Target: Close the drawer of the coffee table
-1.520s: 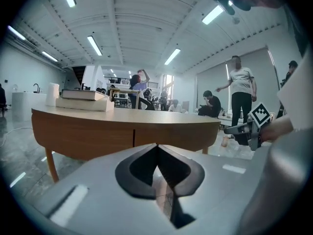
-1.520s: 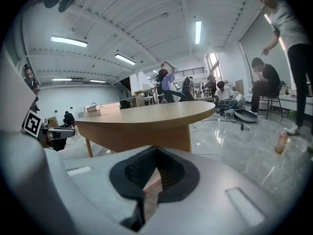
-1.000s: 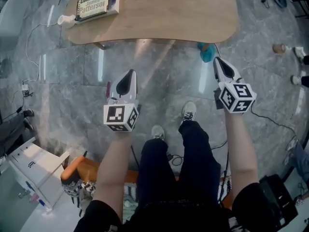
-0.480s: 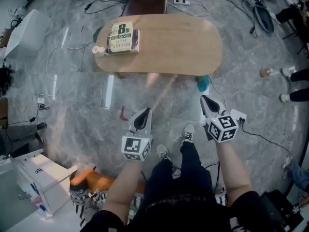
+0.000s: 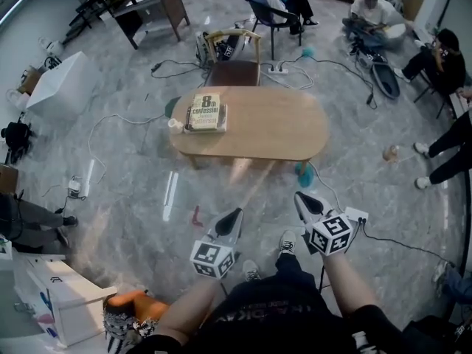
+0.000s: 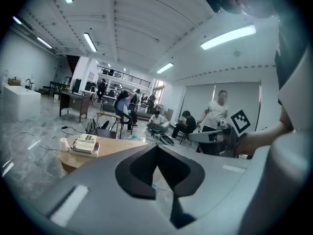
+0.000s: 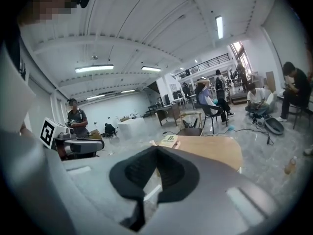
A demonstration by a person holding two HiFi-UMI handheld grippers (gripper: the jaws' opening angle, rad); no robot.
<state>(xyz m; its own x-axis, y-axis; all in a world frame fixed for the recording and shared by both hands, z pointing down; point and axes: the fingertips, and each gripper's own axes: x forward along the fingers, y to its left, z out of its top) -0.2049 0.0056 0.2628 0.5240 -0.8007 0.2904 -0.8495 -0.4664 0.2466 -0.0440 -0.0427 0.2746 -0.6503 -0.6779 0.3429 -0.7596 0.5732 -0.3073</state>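
The oval wooden coffee table (image 5: 273,131) stands on the marble floor ahead of me, and no drawer sticks out of its near side. A book (image 5: 206,113) and a small white cup (image 5: 175,125) rest on its left end. My left gripper (image 5: 233,216) and right gripper (image 5: 301,198) hang in the air well short of the table, both shut and empty. In the left gripper view the shut tips (image 6: 157,148) point toward the table (image 6: 112,148). The right gripper view has its shut tips (image 7: 156,148) below the table (image 7: 215,151).
A chair (image 5: 232,57) stands behind the table with a power strip (image 5: 279,70) and cables on the floor. A teal object (image 5: 304,172) lies by the table's near right. People sit at the back right (image 5: 369,13). A white cabinet (image 5: 59,301) is at lower left.
The view has pulled up and back, so the table looks smaller and farther. Both grippers have risen away from the table's near edge and stayed shut.
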